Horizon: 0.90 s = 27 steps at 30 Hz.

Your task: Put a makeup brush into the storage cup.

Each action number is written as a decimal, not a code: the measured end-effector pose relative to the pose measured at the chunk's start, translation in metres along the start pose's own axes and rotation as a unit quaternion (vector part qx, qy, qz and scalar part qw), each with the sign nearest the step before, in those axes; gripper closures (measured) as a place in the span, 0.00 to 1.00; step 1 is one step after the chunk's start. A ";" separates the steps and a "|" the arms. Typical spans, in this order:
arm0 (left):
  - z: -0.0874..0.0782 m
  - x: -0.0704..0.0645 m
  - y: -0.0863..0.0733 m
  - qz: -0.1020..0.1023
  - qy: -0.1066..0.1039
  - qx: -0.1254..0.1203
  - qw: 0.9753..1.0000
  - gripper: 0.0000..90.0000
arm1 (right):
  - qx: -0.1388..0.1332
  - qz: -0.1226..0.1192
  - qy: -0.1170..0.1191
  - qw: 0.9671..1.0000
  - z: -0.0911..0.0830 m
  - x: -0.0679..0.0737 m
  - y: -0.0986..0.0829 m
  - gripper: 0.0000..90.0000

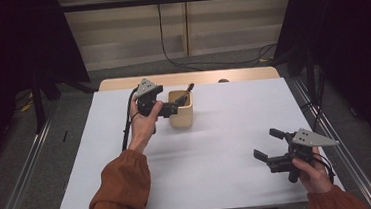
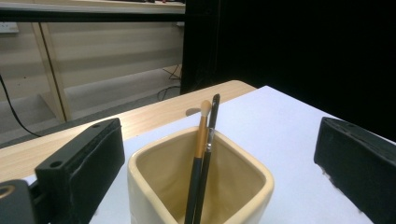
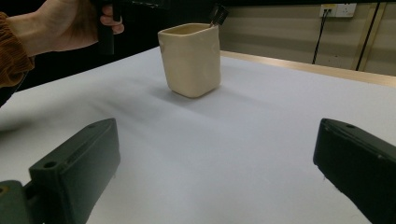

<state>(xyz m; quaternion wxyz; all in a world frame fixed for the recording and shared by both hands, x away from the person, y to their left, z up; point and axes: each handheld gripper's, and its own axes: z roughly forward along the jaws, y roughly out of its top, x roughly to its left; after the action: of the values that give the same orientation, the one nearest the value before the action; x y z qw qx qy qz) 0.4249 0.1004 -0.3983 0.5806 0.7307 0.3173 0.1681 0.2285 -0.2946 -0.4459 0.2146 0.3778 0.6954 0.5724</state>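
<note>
A cream square cup (image 1: 182,116) stands at the back middle of the white table top (image 1: 217,152). Two makeup brushes lean upright in it, one with a gold ferrule (image 2: 201,135) and one black (image 2: 212,122). My left gripper (image 1: 176,105) is held at the cup's rim, open, its jaws on either side of the cup (image 2: 154,179) and touching nothing. My right gripper (image 1: 268,144) hovers open near the front right corner with nothing between its jaws. It faces the cup (image 3: 191,60) from well back, with the brush tips (image 3: 218,13) above the rim.
A bare wooden strip (image 1: 191,78) runs along the table's far edge, with a small dark object (image 1: 223,80) on it. Metal rails (image 1: 23,177) flank the table. Cables (image 1: 205,63) lie on the floor behind. Dark curtains hang on both sides.
</note>
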 end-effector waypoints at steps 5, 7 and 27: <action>-0.005 -0.004 0.000 0.011 0.003 0.008 1.000 0.03 | -0.001 -0.002 -0.004 1.000 -0.002 0.002 0.001 0.00; -0.008 -0.006 0.000 0.004 0.002 0.005 1.000 0.03 | -0.001 -0.004 -0.004 1.000 -0.002 0.002 0.001 0.00; -0.045 -0.009 -0.013 0.004 0.006 -0.003 1.000 0.03 | 0.001 -0.003 -0.007 1.000 -0.001 0.002 0.001 0.00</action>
<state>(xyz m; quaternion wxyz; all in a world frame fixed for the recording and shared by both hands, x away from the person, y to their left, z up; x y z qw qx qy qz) 0.3868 0.1294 -0.3978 0.5802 0.7293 0.3174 0.1752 0.2266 -0.2939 -0.4445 0.2211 0.3798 0.6953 0.5687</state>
